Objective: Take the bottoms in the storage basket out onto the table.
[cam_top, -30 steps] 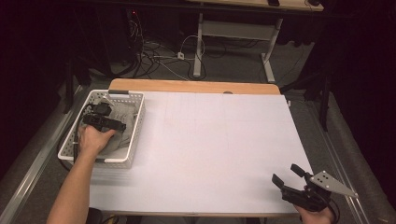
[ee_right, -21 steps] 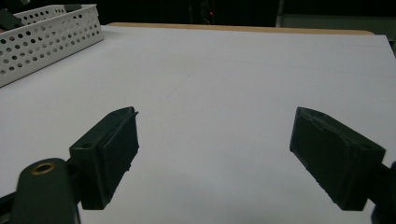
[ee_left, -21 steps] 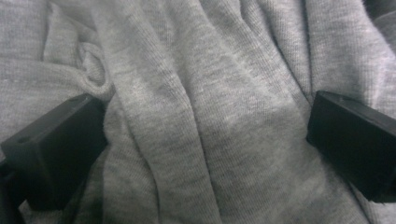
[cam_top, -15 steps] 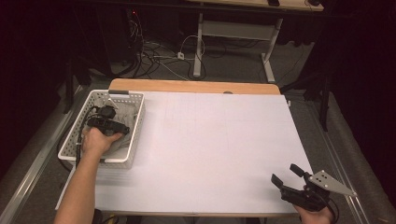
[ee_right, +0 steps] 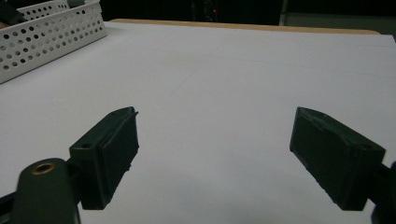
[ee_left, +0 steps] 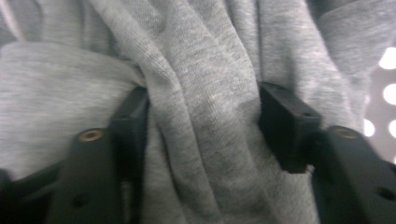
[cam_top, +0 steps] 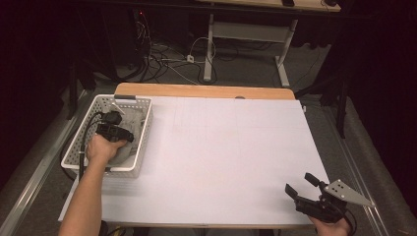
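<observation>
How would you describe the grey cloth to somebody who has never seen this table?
Look at the white table, then at the white perforated basket on its left edge. Inside lies the grey knitted cloth, soft and creased. The left gripper has just been closing on a fold of it; it is the one soft thing there.

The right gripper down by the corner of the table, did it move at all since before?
No. The right gripper sits at the same spot by the near right corner of the white table, fingers spread with nothing between them.
</observation>
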`<move>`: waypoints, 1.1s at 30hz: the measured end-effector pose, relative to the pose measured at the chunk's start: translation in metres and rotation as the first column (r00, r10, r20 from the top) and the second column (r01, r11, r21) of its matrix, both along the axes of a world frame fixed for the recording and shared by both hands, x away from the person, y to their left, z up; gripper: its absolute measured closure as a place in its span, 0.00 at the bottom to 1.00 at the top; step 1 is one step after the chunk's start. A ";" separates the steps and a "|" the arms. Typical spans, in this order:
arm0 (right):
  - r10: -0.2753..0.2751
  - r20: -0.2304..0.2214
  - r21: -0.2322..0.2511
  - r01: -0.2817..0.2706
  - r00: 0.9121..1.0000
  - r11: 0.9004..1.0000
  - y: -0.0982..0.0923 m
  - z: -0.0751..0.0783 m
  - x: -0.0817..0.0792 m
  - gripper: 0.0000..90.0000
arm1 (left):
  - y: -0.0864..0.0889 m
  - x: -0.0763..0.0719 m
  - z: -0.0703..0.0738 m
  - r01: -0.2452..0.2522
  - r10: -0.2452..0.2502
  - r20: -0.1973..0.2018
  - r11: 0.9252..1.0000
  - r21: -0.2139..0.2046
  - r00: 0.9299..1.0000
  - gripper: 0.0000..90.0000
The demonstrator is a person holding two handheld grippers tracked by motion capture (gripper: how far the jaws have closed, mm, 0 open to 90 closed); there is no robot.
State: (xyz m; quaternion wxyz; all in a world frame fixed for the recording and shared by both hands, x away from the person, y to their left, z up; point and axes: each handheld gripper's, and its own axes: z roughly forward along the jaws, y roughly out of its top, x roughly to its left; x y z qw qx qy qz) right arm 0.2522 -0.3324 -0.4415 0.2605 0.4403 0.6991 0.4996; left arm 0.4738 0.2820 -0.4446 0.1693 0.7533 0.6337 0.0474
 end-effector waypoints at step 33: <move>0.000 -0.006 -0.004 0.000 1.000 1.000 0.000 0.000 0.001 0.18 | 0.029 -0.017 0.045 -0.012 0.035 0.130 0.984 -0.177 0.991 0.75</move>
